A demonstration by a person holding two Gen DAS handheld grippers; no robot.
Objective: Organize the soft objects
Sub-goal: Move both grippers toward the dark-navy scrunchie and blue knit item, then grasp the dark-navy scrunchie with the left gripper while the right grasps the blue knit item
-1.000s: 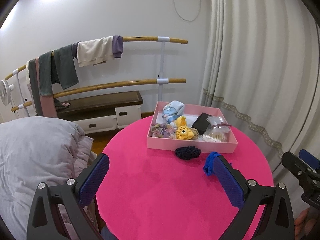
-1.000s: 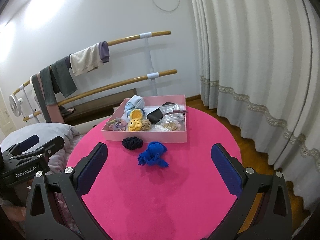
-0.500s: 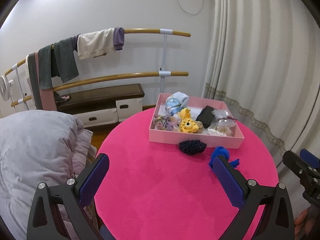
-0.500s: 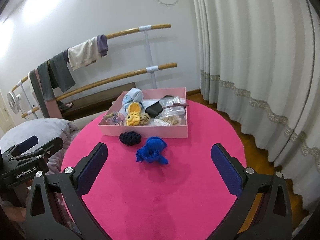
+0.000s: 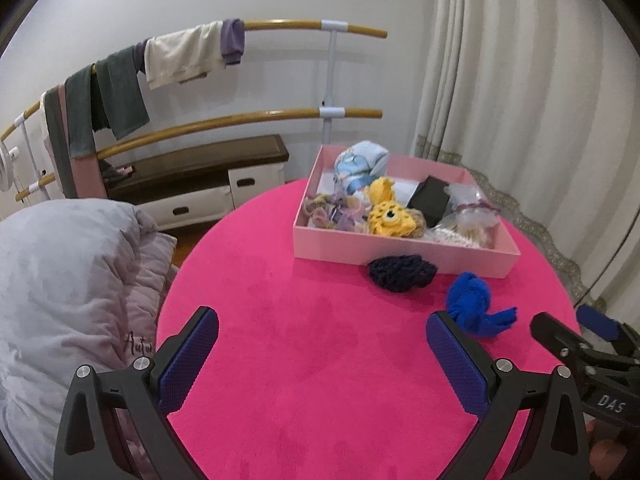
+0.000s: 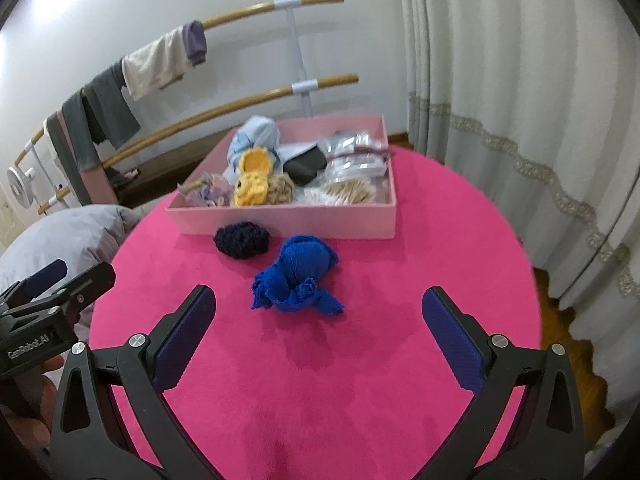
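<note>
left wrist view: left gripper (image 5: 322, 354) wide open and empty, above the near part of the round pink table (image 5: 320, 360). bright blue cloth bundle (image 5: 474, 312) on the table just beyond the tip of the right-hand finger, outside the gap. dark navy knitted piece (image 5: 402, 273) further off, touching the front wall of the pink box (image 5: 400, 250). inside the box: yellow knitted toy (image 5: 390, 216), pale blue fabric (image 5: 360, 166), pastel scrunchies (image 5: 332, 212), black pouch (image 5: 430, 200), clear bags (image 5: 468, 220). right gripper (image 5: 592, 340) at the right edge, apparently parted. grey duvet (image 5: 64, 280) at left, clothes (image 5: 180, 54) on the wooden rails behind.

right wrist view: right gripper (image 6: 318, 318) open wide, holding nothing. blue bundle (image 6: 298, 280) just ahead, roughly centred between the fingertips, a little left of middle. navy piece (image 6: 241, 241) beyond it to the left, beside the box (image 6: 280, 220). left gripper (image 6: 60, 284) at the left edge, held by a hand (image 6: 28, 416).
</note>
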